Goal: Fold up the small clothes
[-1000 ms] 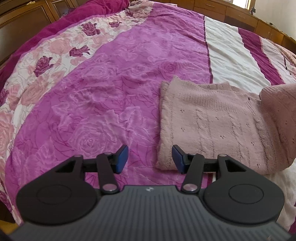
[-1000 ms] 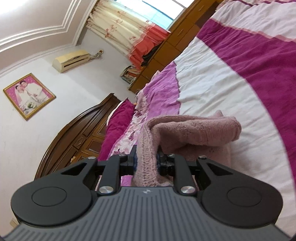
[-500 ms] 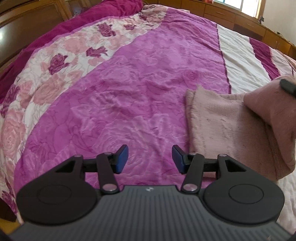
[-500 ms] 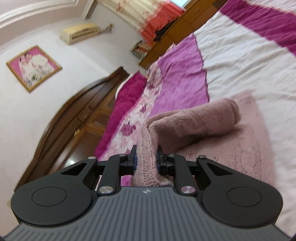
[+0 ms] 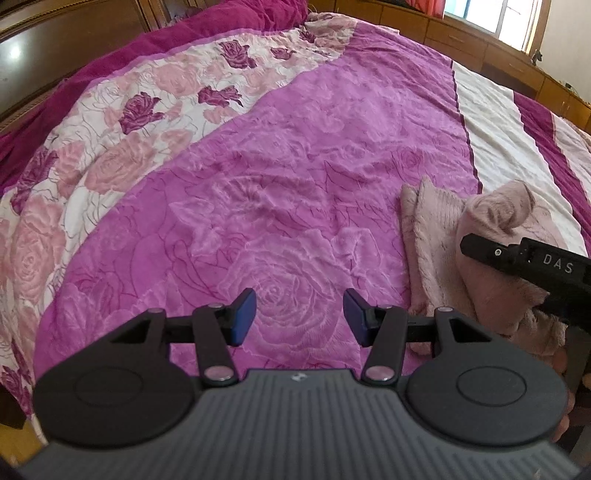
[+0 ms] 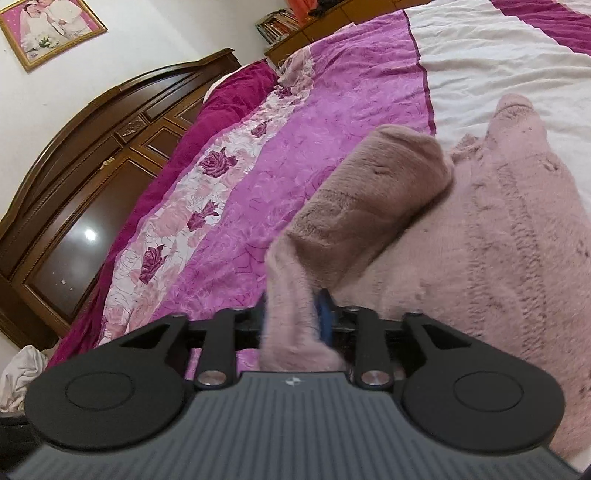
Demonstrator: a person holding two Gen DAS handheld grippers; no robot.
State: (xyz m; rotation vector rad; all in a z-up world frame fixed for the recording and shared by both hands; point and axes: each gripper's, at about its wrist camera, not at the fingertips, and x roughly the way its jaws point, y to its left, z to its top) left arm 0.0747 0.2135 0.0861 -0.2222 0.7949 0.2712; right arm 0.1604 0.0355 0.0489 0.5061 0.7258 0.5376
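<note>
Over the magenta rose bedspread (image 5: 280,192) the left gripper (image 5: 299,317) hovers parted and empty, pink knit garment (image 5: 443,251) to its right; right wrist alone shows right gripper (image 6: 295,317) just loosening around the garment's fold, plus wooden headboard (image 6: 92,155) and framed photo (image 6: 48,29)

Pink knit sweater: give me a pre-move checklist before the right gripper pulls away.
1. Right gripper jaws have just been opening: ok.
2. Pink knit sweater fold clear of the jaws: not ok, cloth lies between them.
3. Pads off the cloth: cannot tell.
4. Left gripper open, empty: ok.
5. Folded part lying flat: not ok, it humps up.
6. Sweater resting on the bedspread: ok.
</note>
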